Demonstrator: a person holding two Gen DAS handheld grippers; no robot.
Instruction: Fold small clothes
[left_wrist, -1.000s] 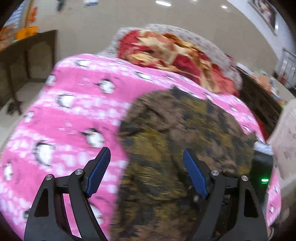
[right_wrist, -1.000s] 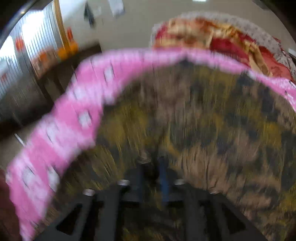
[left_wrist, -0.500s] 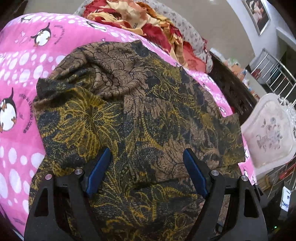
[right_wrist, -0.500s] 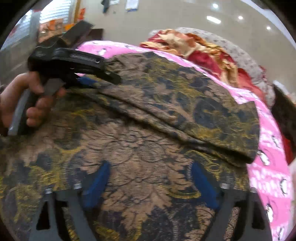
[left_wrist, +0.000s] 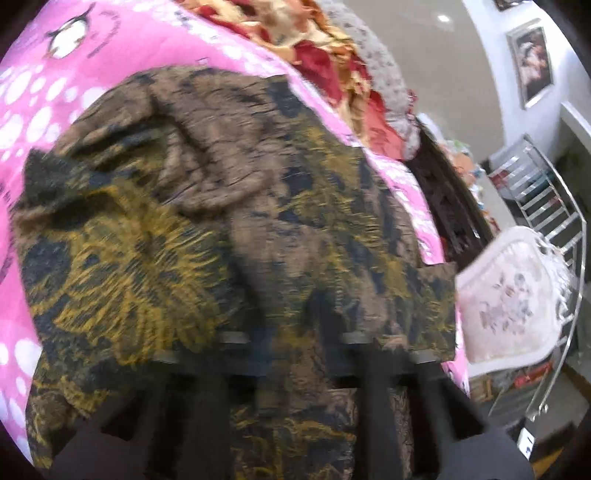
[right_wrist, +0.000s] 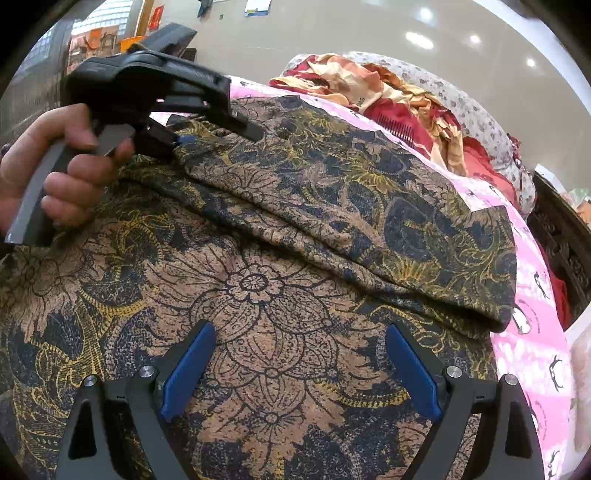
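Your pink penguin blanket (right_wrist: 524, 295) covers the bed, and on it lies the brown, gold and navy floral garment (right_wrist: 266, 280), spread wide with one flap folded over along its far side. A heap of red and cream cloth (right_wrist: 373, 92) sits beyond it. Your left gripper (right_wrist: 188, 139) is closed on the garment's fold at its left end (its own view is too blurred to confirm this). Your right gripper (right_wrist: 299, 363) hovers over the cloth, jaws spread wide, holding nothing.
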